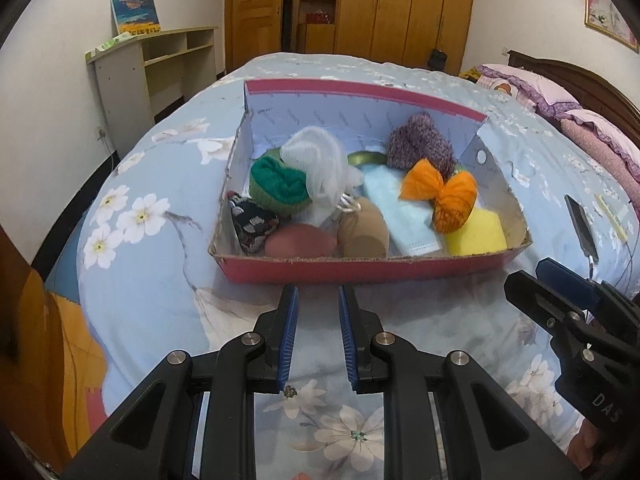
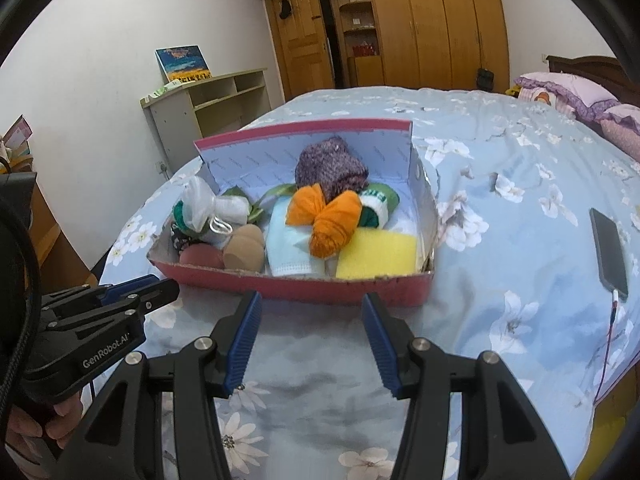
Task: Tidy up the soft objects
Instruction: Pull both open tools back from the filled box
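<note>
A red cardboard box [image 1: 360, 270] [image 2: 304, 288] lies on the bed, filled with soft things. Inside are a white mesh pouf [image 1: 316, 164], a green knit roll [image 1: 278, 186], a purple knit bundle [image 1: 420, 142] [image 2: 330, 168], an orange cloth bundle [image 1: 444, 194] [image 2: 328, 216], a yellow sponge [image 1: 474, 236] [image 2: 378, 256], a light blue mask [image 1: 400, 212], a tan sock ball [image 1: 364, 232] and a black patterned cloth [image 1: 252, 220]. My left gripper [image 1: 318, 292] [image 2: 168, 286] hovers just before the box's near wall, narrowly open and empty. My right gripper [image 2: 312, 297] [image 1: 532, 276] is wide open and empty, also short of the box.
A flowered blue bedspread [image 1: 160, 300] covers the bed. To the right of the box a phone [image 2: 608, 248] lies with a cable plugged in. Pillows [image 1: 560, 100] sit at the far right, a shelf unit [image 1: 152, 64] at the left wall, and wardrobes behind.
</note>
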Tool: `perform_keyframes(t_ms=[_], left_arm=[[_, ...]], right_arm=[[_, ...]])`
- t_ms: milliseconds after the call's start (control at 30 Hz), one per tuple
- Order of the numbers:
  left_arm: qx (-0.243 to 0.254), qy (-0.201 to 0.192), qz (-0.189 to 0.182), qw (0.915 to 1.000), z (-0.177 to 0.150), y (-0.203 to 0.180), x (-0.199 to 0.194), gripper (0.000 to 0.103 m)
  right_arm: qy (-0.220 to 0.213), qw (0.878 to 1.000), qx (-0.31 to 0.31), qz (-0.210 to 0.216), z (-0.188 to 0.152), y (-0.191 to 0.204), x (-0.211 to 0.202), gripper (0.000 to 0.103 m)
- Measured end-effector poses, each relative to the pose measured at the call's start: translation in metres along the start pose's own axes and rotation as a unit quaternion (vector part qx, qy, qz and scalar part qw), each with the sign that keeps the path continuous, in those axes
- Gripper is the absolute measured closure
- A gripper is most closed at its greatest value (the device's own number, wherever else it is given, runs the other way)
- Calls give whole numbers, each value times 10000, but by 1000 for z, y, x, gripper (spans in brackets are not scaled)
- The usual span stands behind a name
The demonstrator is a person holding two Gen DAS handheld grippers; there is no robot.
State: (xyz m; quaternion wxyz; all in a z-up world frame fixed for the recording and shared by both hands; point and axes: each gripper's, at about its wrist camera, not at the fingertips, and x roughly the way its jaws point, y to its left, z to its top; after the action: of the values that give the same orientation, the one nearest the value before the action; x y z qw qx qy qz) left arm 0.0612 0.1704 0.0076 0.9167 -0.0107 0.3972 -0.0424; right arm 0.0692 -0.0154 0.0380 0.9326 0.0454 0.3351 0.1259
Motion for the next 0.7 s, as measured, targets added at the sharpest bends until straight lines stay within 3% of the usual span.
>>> perform_keyframes(t_ms=[700], left_arm=[[36,293,53,9995,-8,-6,32,82]], right_arm=[[342,9992,180,-34,-19,-9,33,48]])
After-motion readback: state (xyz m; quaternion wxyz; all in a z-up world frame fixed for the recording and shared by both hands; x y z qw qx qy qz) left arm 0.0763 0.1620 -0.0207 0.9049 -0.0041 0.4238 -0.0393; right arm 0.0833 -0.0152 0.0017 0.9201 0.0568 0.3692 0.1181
